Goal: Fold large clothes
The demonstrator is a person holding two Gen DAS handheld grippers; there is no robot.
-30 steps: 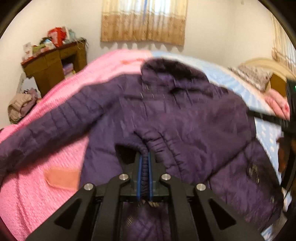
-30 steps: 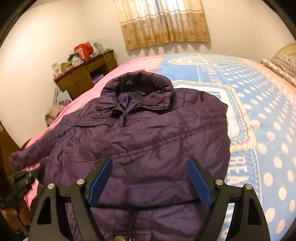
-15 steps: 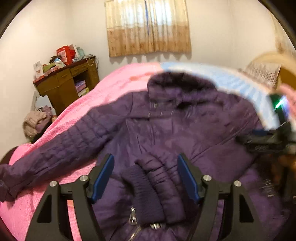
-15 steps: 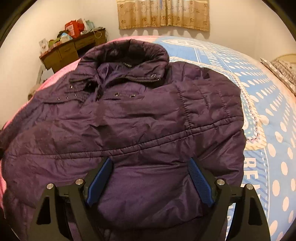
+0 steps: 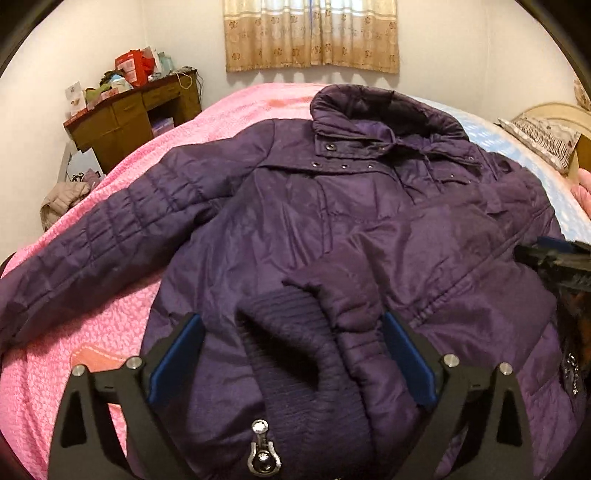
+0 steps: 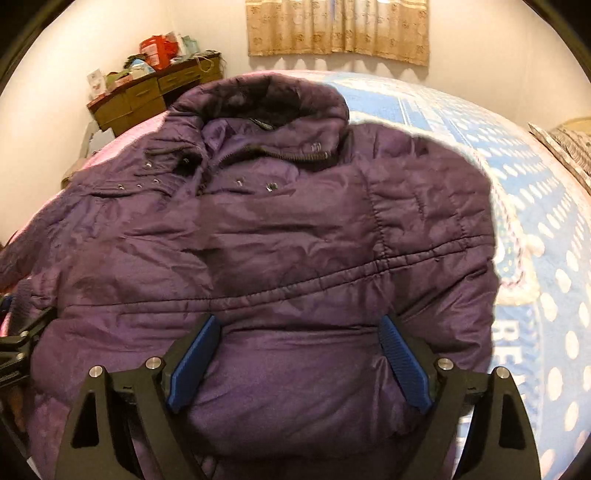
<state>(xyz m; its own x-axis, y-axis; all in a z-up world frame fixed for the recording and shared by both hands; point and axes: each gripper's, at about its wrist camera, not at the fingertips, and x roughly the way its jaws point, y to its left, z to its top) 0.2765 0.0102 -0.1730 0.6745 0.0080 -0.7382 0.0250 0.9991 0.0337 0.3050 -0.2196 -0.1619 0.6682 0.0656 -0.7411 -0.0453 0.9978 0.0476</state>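
Released, sleeve cuff [image 5: 295,332] lies between left hand-held gripper's [image 5: 291,354] just-opened jaws.

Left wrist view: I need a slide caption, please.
Left gripper open over the purple jacket's folded-in sleeve cuff on the bed.

A home bedroom: a wide bed [image 5: 258,107] under a pink blanket [image 5: 74,354] and blue dotted cover [image 6: 535,206], a pillow [image 5: 535,133] at its head, a curtained window [image 5: 312,35] beyond, and a cluttered wooden counter [image 5: 125,110] against the wall.
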